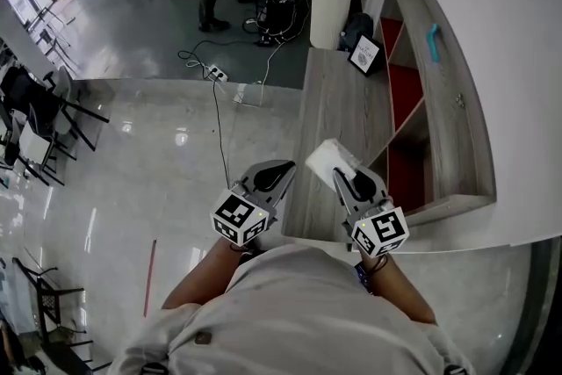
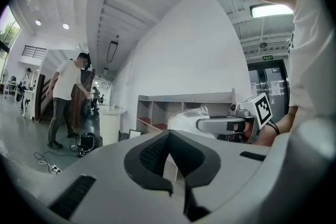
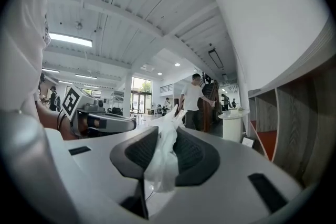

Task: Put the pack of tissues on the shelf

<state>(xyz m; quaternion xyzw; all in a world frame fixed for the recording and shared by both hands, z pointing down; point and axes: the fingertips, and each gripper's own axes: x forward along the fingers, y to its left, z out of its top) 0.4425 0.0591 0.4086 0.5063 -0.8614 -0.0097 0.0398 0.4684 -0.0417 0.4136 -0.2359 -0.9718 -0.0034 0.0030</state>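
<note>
The right gripper [image 3: 160,157] has the pack of tissues [image 1: 331,160] pinched by its wrapper, up over the table [image 1: 338,114], just beside the shelf [image 1: 443,114]. Left gripper [image 2: 168,165] is closed, empty. Pickup done, placing not yet.

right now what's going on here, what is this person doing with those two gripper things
A person holds a gripper in each hand. The right gripper is clamped on the pack of tissues by its plastic wrap, over the near end of the wooden counter and just short of the shelf. The left gripper is shut and empty alongside. The pack is not yet on the shelf.
</note>
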